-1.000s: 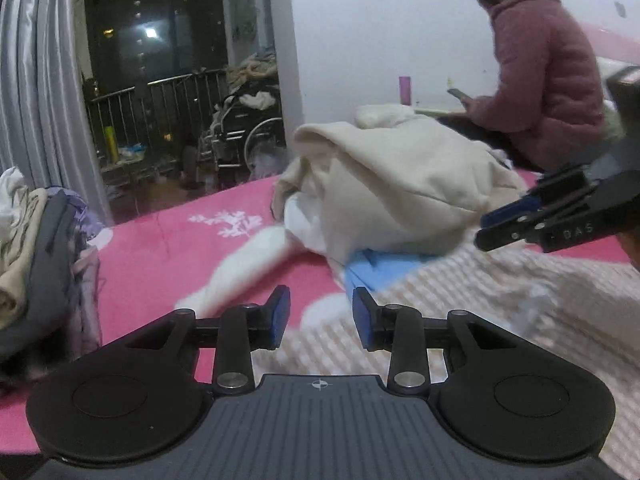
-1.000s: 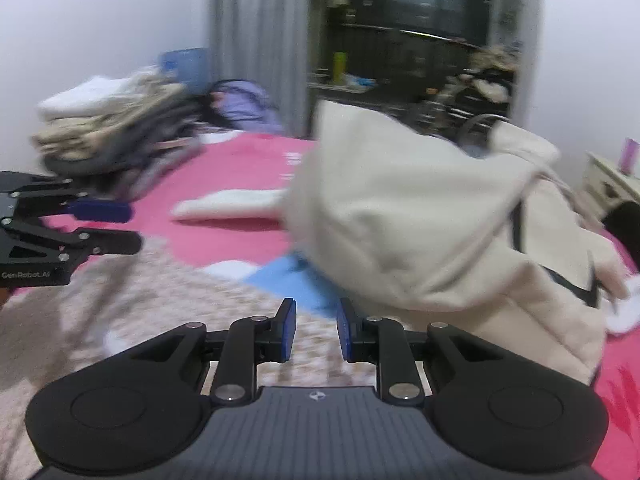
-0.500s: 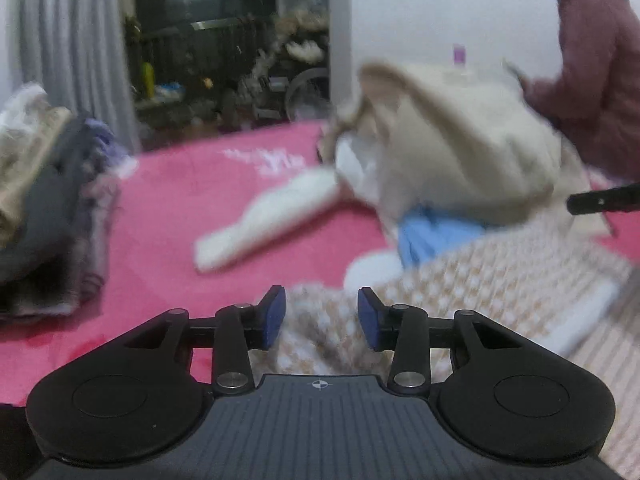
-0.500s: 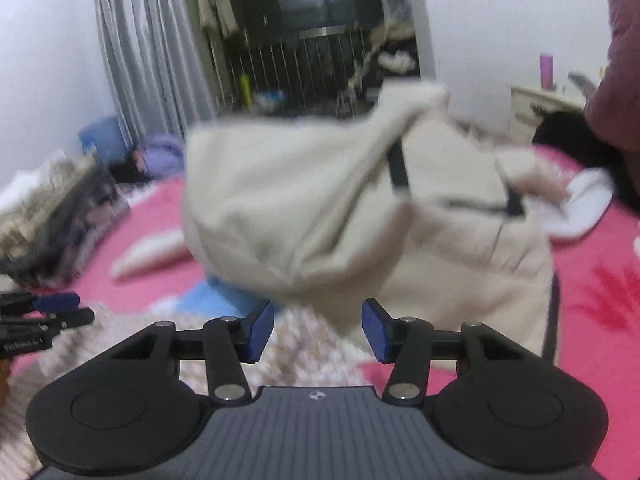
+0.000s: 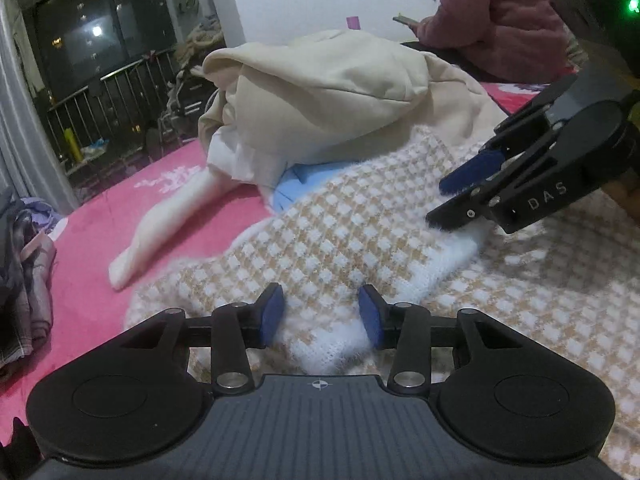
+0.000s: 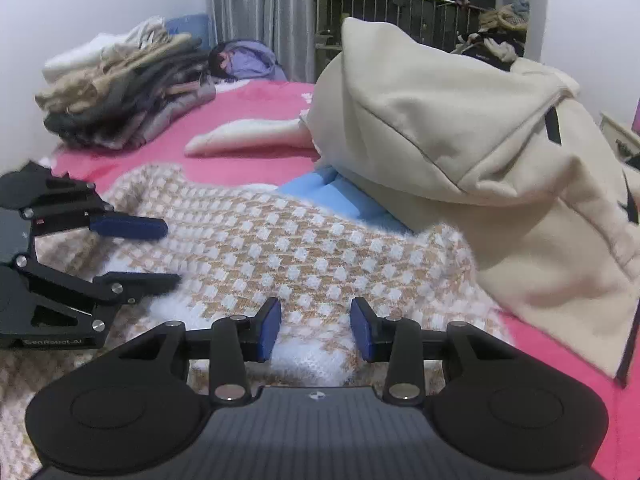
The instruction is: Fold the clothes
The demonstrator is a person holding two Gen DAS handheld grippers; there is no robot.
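Observation:
A tan-and-white checked knit sweater (image 5: pixel 340 240) (image 6: pixel 280 248) lies spread on the pink bedcover (image 5: pixel 100 240). My left gripper (image 5: pixel 321 314) (image 6: pixel 170 254) is open just above the sweater, with its white hem band lying between the fingers. My right gripper (image 6: pixel 316 322) (image 5: pixel 444 200) is also open, low over another white edge of the same sweater. Neither gripper holds anything. The two grippers face each other across the sweater.
A bulky cream hoodie (image 5: pixel 328 92) (image 6: pixel 460 140) is heaped behind the sweater, over a blue garment (image 6: pixel 344 196) and a white sleeve (image 6: pixel 248 140). A stack of folded clothes (image 6: pixel 120 92) sits at the bed's far left. A person in a pink jacket (image 5: pixel 492 12) sits beyond.
Both grippers have come down closer to the checked sweater, which now fills the foreground. The right gripper's fingers stand a little wider apart than a second ago.

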